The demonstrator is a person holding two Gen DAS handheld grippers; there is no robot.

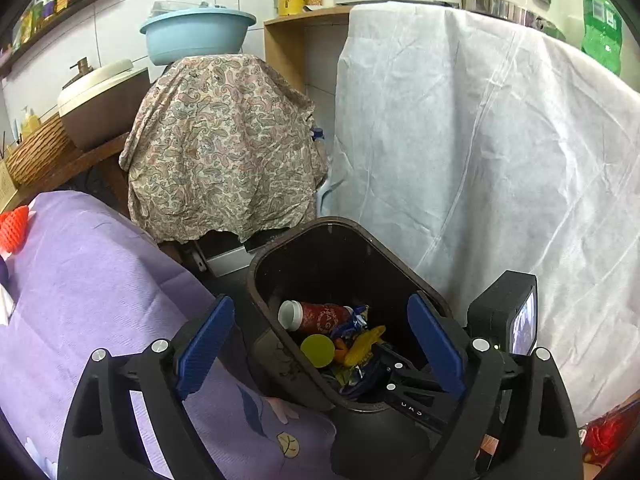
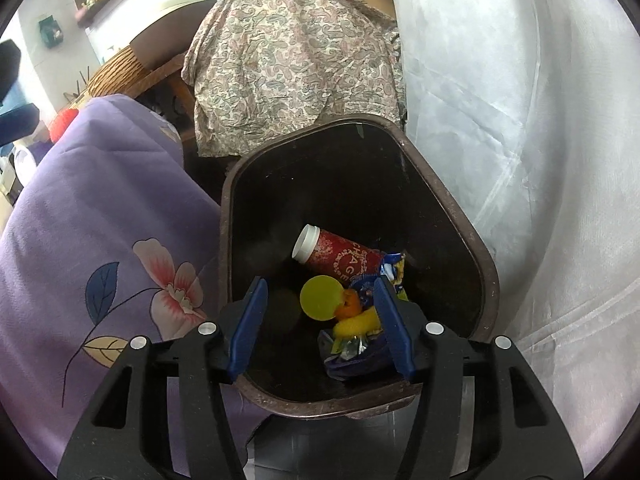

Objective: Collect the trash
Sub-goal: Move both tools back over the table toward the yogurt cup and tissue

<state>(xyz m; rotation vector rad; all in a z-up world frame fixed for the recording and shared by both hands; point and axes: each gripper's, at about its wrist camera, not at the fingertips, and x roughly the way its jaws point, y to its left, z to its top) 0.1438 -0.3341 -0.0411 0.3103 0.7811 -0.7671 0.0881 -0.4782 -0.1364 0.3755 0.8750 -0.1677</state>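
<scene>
Trash (image 2: pixel 344 300) in bin (image 2: pixel 486 280) — purple cloth (image 2: pixel 100 200) beside

Both fisheye views are evenly lit by soft, diffuse light, brightest on the white sheet (image 1: pixel 500 140), which verges on overexposure in the right wrist view. The inside of the dark bin (image 2: pixel 489 276) lies in deep shadow, its walls without detail. Straight lines bow toward the edges; black vignetting fills the corners. Focus is sharp centrally, softer at the margins.
</scene>
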